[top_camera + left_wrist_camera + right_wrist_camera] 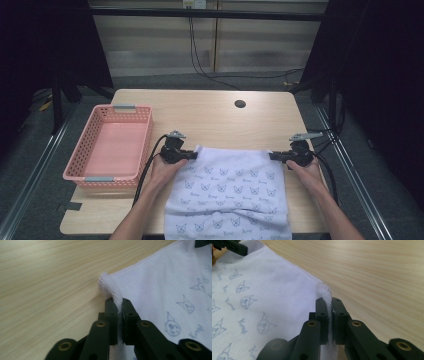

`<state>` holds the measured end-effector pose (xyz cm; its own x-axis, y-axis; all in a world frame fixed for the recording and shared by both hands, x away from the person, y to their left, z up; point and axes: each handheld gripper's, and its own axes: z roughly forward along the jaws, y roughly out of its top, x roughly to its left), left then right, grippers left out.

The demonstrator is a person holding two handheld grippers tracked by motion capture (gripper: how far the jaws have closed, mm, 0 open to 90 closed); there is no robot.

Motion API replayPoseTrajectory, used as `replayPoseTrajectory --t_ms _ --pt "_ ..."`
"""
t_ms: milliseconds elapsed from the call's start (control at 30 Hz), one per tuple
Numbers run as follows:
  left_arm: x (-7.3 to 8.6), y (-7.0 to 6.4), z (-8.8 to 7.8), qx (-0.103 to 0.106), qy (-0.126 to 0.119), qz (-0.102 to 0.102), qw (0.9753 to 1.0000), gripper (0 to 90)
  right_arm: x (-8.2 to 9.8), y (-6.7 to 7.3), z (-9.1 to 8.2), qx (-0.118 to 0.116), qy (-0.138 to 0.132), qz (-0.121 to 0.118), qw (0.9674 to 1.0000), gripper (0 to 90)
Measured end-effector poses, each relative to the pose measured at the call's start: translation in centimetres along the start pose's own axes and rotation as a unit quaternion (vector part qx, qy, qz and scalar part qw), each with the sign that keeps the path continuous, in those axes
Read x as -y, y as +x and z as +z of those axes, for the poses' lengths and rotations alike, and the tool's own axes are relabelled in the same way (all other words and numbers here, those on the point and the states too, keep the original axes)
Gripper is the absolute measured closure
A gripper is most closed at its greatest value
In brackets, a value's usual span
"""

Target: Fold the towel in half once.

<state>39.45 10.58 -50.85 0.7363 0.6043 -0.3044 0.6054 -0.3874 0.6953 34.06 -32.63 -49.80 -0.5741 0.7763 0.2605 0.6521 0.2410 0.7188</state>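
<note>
Now the white cloth (pixel 227 192) with little cat faces lies flat on the wooden surface (pixel 210 112), and its near end hangs over the front edge. The left hand-held gripper (pixel 192 155) is clenched on the far left corner of the cloth, and in the left gripper view a small fold of cloth sits squeezed between the jaws. The right hand-held gripper (pixel 273 156) is clenched on the far right corner in the same way. The far edge of the cloth runs straight between them. A pink basket (pixel 84 170) sits empty to the left, a little apart from the cloth. Each grip has only a thin bit of hem, so a corner could slip out if the hands pull too hard or too fast. If one hand lifts before the other, the cloth could twist and fold crooked. The hanging end could also drag it off the surface.
</note>
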Motion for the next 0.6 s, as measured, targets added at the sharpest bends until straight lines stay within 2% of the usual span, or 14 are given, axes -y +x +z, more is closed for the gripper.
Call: replayPoseTrajectory --t_ms 67,100,133,167,200,233,333,367,400,433,500,600 --pt "-0.1 -0.3 -0.3 -0.001 0.005 0.008 1.0000 86.9 -0.3 0.1 -0.6 -0.011 -0.016 0.004 0.9998 86.3" --pt "-0.2 -0.4 -0.5 -0.001 -0.003 0.007 1.0000 86.9 -0.3 0.1 -0.6 -0.011 -0.016 0.004 0.9998 86.3" --pt "-0.8 -0.8 -1.6 0.009 -0.022 0.001 0.9997 87.0 -0.7 0.2 -1.1 -0.015 -0.030 0.008 0.9994 86.4" --pt "-0.8 -0.8 -1.6 0.009 -0.022 0.001 0.9997 87.1 -0.9 0.2 -1.5 -0.017 -0.038 0.009 0.9991 86.4" --pt "-1.6 -1.2 -3.0 0.010 -0.029 0.012 0.9995 87.0 -1.1 0.2 -1.8 -0.018 -0.044 0.006 0.9989 86.4" --pt "-1.6 -1.2 -3.0 0.010 -0.029 0.012 0.9995 87.0 -1.1 0.2 -1.8 -0.018 -0.044 0.006 0.9989 86.4" --pt "-2.8 -1.8 -5.2 0.011 -0.046 0.020 0.9987 87.0 -2.0 0.3 -3.1 -0.019 -0.071 0.003 0.9973 86.5" --pt "-3.2 -2.0 -5.8 0.007 -0.049 0.023 0.9985 87.0 -2.0 0.3 -3.1 -0.019 -0.071 0.003 0.9973 86.5" --pt "-3.7 -2.2 -6.7 0.006 -0.056 0.023 0.9982 87.1 -2.3 0.3 -3.5 -0.023 -0.077 0.003 0.9968 86.5" --pt "-4.4 -2.5 -7.9 0.003 -0.066 0.034 0.9973 87.1 -2.9 0.4 -4.2 -0.023 -0.090 0.004 0.9957 86.5" --pt "-4.8 -2.5 -8.5 -0.002 -0.068 0.042 0.9968 87.1 -3.3 0.3 -4.6 -0.024 -0.099 0.002 0.9948 86.6" --pt "-6.1 -2.1 -10.2 -0.003 -0.097 0.043 0.9944 87.1 -5.2 0.6 -5.6 -0.025 -0.117 -0.008 0.9927 86.7"
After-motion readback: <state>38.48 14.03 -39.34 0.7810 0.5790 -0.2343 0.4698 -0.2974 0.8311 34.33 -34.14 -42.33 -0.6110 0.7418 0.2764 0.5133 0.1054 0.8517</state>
